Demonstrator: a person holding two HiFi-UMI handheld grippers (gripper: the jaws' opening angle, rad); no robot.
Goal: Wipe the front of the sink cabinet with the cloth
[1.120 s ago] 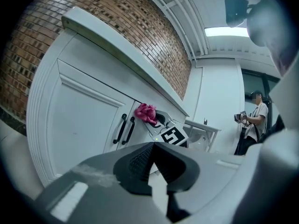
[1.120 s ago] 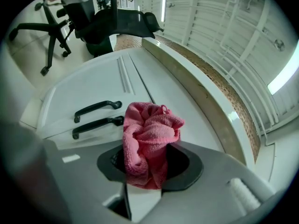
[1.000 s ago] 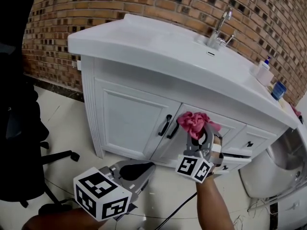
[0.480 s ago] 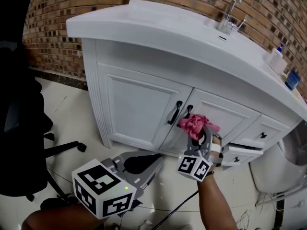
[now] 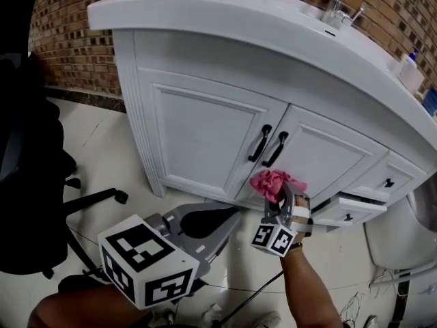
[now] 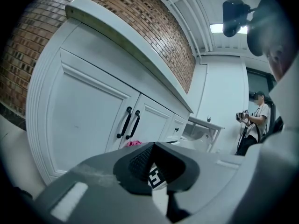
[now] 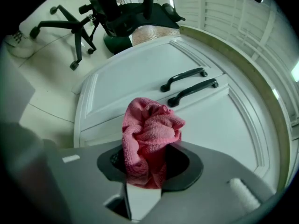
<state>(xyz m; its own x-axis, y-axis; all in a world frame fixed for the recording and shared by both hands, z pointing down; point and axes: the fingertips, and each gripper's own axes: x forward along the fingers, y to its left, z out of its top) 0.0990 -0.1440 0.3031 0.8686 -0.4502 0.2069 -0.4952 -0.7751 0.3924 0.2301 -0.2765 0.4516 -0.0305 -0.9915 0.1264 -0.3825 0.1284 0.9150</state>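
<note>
While right gripper [image 5: 281, 197] clamps cloth [image 5: 272, 181] by white cabinet [image 5: 198, 135], left gripper [image 5: 224, 224] closed; brick wall [image 5: 68, 53], pale floor [image 5: 102, 159].

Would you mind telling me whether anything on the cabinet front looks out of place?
The lower drawer at the right of the cabinet stands ajar, jutting out past the front, while the upper drawer sits closed.

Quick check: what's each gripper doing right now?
The left gripper: shut, empty.
The right gripper: shut on the cloth.
</note>
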